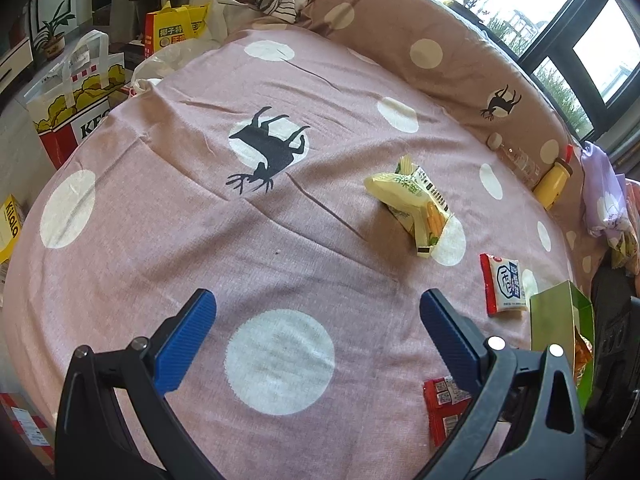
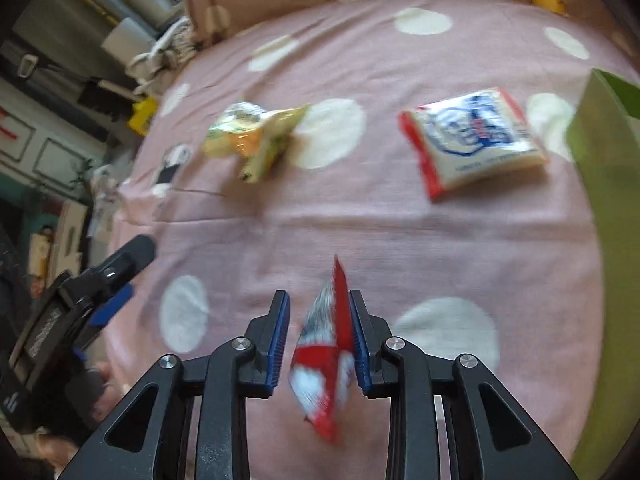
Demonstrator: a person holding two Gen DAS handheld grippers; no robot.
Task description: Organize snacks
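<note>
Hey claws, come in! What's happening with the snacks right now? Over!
Right claw shut on red-and-white snack packet, lifted. Left claw open, empty. Yellow snack bag and white packet on bedspread. Green bag alongside; nothing blocking.

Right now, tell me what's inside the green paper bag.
Through the green paper bag's open side, orange and yellow wrappers show in the left wrist view. Its walls hide the rest, so no count.

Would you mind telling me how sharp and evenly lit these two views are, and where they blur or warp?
Left wrist view: sharp, with daylight from the windows, a soft shadow beside the yellow snack packet, and a bedspread bulging from fisheye warp. Right wrist view: smeared by motion blur, worst on the red packet in the right claw and the white packet; the claw itself stays crisp.
</note>
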